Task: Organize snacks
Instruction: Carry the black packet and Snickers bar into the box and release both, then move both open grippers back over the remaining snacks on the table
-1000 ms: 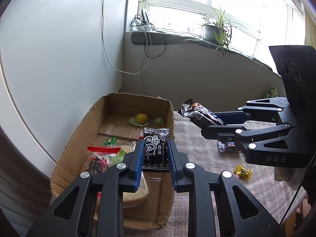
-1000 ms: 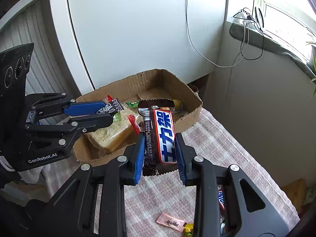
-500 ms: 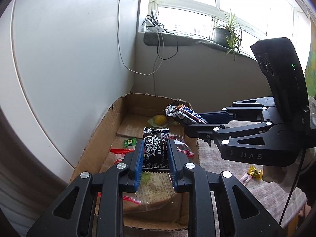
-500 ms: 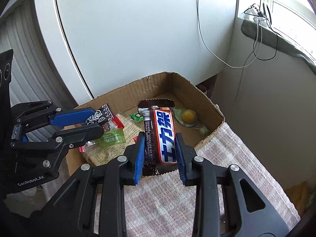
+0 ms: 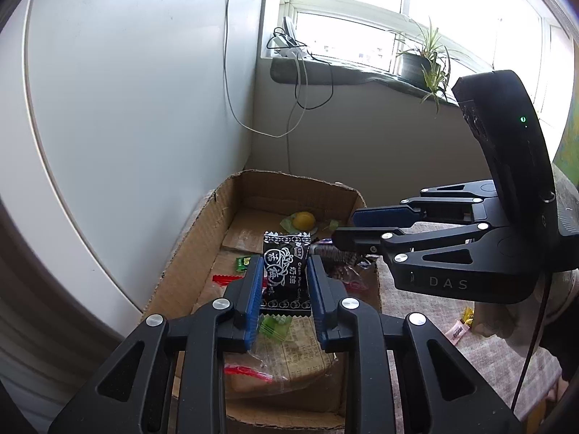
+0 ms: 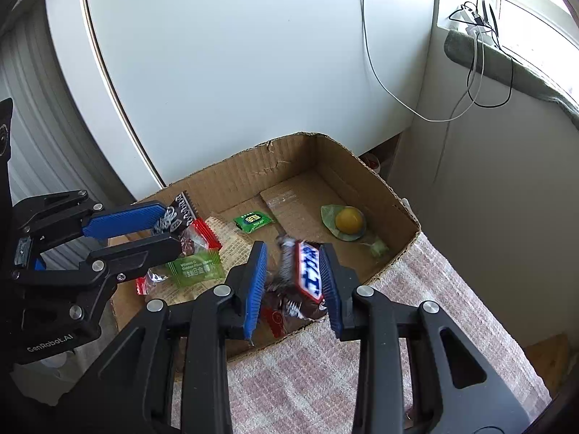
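Observation:
My left gripper is shut on a black plum candy packet and holds it over the cardboard box. It also shows in the right wrist view at the left, with the packet in it. My right gripper is open over the box's near edge. The blue and brown chocolate bar is blurred and tilted between its fingers, dropping free. The right gripper also shows in the left wrist view.
In the box lie a yellow candy on green wrap, a small green packet, a green vitamin packet, red-edged packets and a bread loaf. Loose candies lie on the checked tablecloth.
My right gripper has opened and the chocolate bar is falling out of it into the box. Both grippers have moved further over the box. The left still holds its packet.

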